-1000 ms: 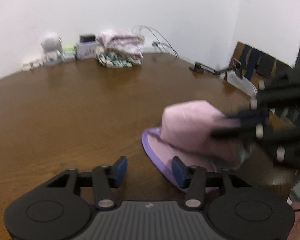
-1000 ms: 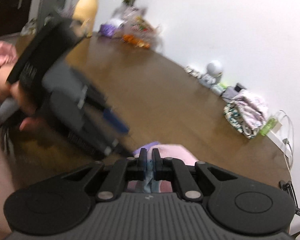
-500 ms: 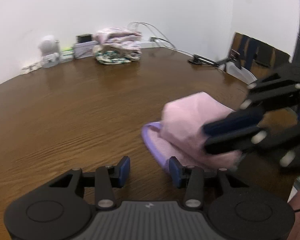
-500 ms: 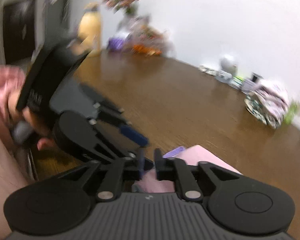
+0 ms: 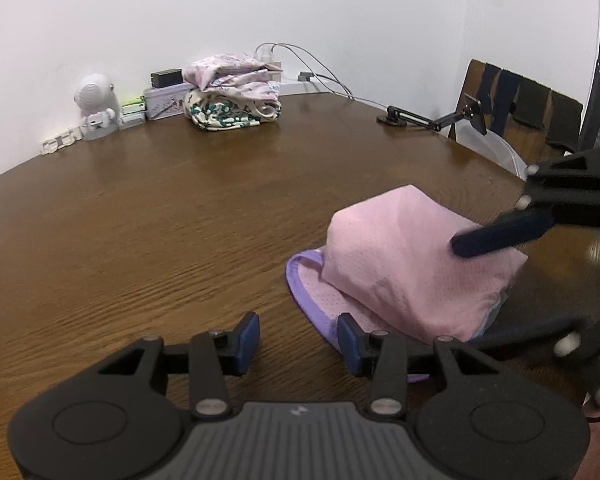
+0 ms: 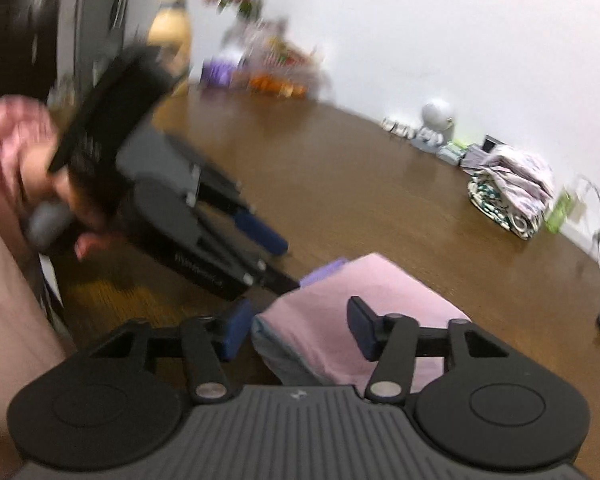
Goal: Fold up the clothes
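A folded pink garment (image 5: 408,264) with a purple hem (image 5: 300,280) lies on the brown wooden table (image 5: 140,220), near its right edge. My left gripper (image 5: 298,342) stands open just in front of the hem, with nothing between its fingers. My right gripper (image 6: 298,326) straddles the near end of the pink garment (image 6: 324,304). Its jaws are opening and the pads do not press on the cloth. In the left wrist view the right gripper (image 5: 476,292) reaches in from the right, one finger above the fold. The left gripper (image 6: 280,260) looks blurred in the right wrist view, held by a hand (image 6: 16,160).
A pile of folded patterned clothes (image 5: 232,92) sits at the back by the wall, beside a tin box (image 5: 166,98) and a white figurine (image 5: 96,104). A black clamp arm (image 5: 432,118) and cables lie back right, with a chair (image 5: 520,108) beyond the table edge.
The right gripper's jaws were shut on the pink garment and have spread apart, letting it go. The garment now rests flatter. The left gripper has stayed put.
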Motion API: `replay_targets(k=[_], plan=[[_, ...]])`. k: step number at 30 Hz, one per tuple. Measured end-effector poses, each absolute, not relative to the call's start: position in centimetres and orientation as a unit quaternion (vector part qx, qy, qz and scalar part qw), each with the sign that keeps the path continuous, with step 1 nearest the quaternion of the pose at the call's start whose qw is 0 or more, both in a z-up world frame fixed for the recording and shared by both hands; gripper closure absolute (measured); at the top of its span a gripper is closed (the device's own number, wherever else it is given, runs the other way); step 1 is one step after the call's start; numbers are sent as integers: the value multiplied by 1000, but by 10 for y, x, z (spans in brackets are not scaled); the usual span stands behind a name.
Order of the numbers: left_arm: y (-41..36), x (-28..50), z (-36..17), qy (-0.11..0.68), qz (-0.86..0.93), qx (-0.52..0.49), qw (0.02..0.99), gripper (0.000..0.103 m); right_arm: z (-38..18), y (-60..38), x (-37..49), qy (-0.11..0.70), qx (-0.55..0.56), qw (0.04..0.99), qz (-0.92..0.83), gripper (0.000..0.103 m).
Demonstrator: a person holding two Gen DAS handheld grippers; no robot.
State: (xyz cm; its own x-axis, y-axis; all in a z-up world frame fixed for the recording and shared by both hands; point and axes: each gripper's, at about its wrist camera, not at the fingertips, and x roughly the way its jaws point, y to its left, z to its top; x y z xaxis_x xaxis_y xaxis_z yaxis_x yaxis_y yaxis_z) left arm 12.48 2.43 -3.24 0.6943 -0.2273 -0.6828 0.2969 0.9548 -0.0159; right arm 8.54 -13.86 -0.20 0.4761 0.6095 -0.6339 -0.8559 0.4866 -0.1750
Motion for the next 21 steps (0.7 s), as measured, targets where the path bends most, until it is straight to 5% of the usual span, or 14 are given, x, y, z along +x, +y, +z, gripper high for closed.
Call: replay_targets(k=[3,5,17,21], plan=[[23,126,-33,363,-146,53,919,62,-10,-129,87,264,-270,814,442,95],[21,127,-34,363,-149,59,918,64,-11,-128,90,268,-268,812,444,97],[24,125,-34,363,-149,62,918,64,-13,-134,110,293,-159,813,478,95],[38,115,-21,345,-126,45,929,53,2,-166,122,292,-56,828,476,73]])
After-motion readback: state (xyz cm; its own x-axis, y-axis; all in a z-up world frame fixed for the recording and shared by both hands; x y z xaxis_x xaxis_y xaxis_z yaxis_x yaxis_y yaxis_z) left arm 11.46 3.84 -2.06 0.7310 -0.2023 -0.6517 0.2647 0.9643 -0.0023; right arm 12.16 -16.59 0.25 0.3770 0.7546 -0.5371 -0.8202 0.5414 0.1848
